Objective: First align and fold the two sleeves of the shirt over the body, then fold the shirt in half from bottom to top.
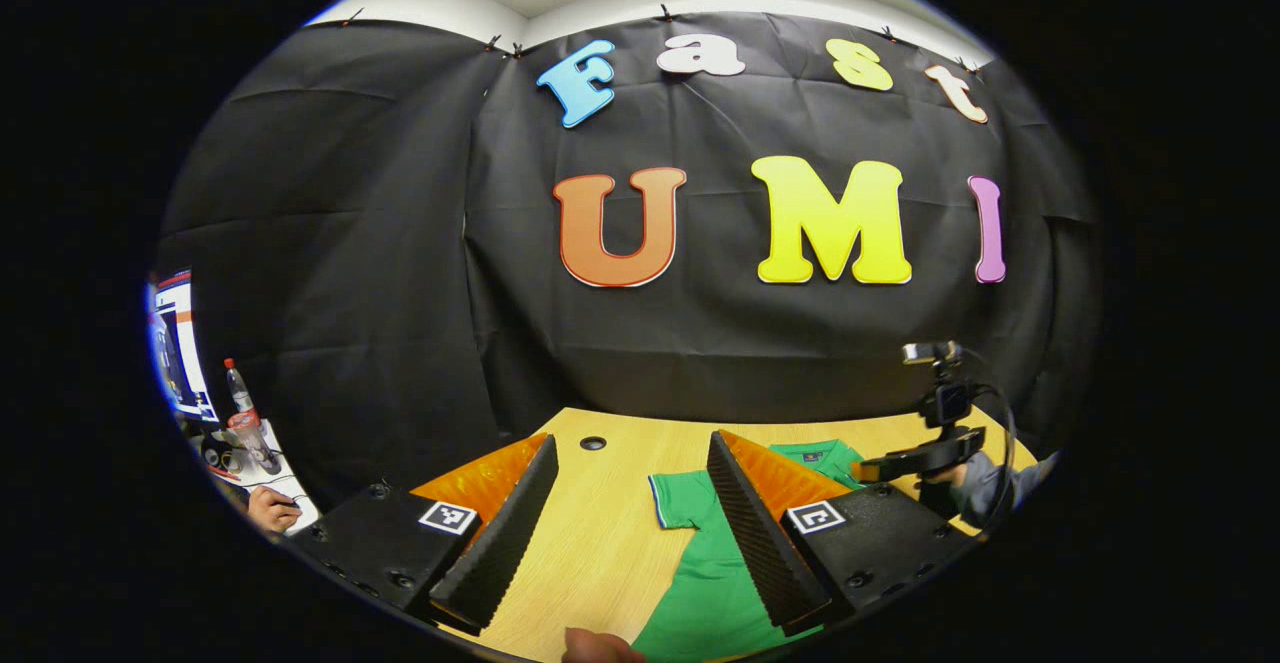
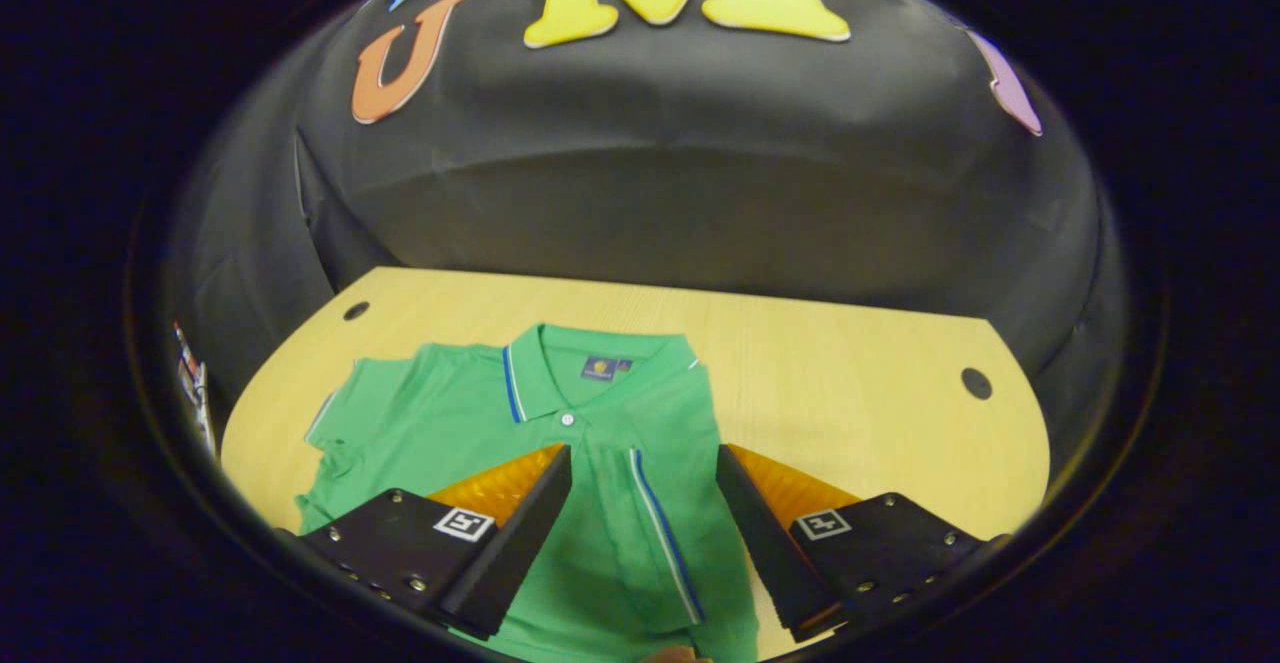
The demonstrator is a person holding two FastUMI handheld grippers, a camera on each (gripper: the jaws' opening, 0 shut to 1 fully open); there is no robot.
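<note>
in the left gripper view the left gripper (image 1: pixel 630 533) is hanging over the wooden table (image 1: pixel 600 543) with its two fingers (image 1: pixel 505 533) standing wide apart and gripping nothing; between them bare wood is showing, and the green shirt (image 1: pixel 700 593) is lying partly under the right-hand finger, its white-and-blue-edged sleeve cuff (image 1: pixel 660 503) spreading flat on the table just inside that finger; a fingertip of the person (image 1: pixel 600 648) is peeking in at the very bottom edge; farther off a round hole (image 1: pixel 593 442) is sitting in the tabletop; at the far right the right gripper (image 1: pixel 935 458) is hovering over the table's edge, held by a hand (image 1: pixel 950 483) in a grey sleeve, and whether its jaws are apart cannot be told from this angle; at the far left a second person's hand (image 1: pixel 270 508) is resting by a desk with a bottle (image 1: pixel 238 388) and a screen (image 1: pixel 175 348).

in the right gripper view the right gripper (image 2: pixel 645 533) is hovering low above the shirt (image 2: pixel 450 423), its fingers (image 2: pixel 515 538) spread apart and clamping nothing; between them a sleeve (image 2: pixel 650 533) is already lying folded over the body, its striped edge running down the middle; the other sleeve (image 2: pixel 335 418) is lying out flat toward the left, slightly rumpled; beyond, the collar (image 2: pixel 590 368) is pointing toward the booth wall; two holes (image 2: pixel 976 383) are showing near the table's far corners.
</note>
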